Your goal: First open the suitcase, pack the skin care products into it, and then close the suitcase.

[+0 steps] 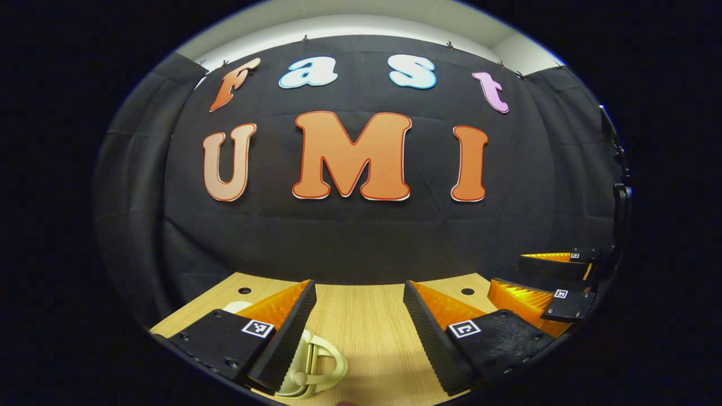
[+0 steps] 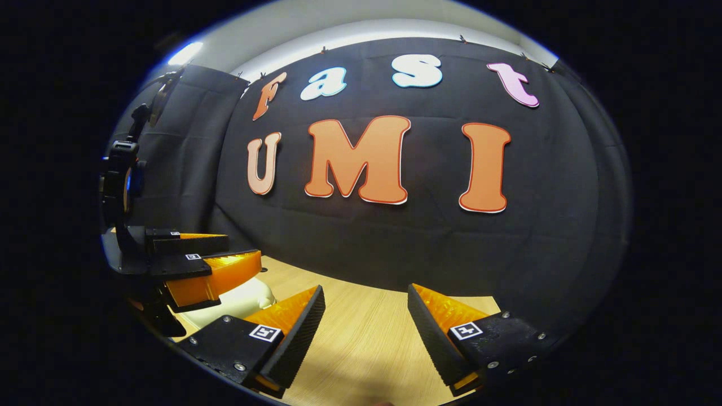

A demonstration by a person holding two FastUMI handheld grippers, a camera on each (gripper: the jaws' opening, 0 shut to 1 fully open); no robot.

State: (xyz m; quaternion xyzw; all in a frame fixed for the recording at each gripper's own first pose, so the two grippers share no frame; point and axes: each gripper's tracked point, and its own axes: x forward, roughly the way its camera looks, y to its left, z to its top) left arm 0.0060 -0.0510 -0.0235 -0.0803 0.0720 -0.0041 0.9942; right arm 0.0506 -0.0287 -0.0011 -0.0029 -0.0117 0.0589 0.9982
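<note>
In the left gripper view, the left gripper sits at the bottom with its two fingers spread wide, nothing between them. Each finger carries a small square black-and-white coded marker; these are patterns, not readable words. Just beneath the left-hand finger lies a cream-coloured object with a looped handle, probably the top of the suitcase, though too little shows to be sure. It rests on a light wooden table with two small round holes near its far edge. To the far right, the right gripper appears side-on, farther off; its fingers stand apart with a gap between them.

In the right gripper view, the right gripper likewise has its fingers set wide over bare table, gripping nothing, with the same kind of coded markers on its fingers. To the left, the left gripper is seen from the side above a cream rounded shape, likely the same suitcase.

Beyond the table in both views hangs the booth's black cloth wall. No brand names or product labels can be read on any item.
</note>
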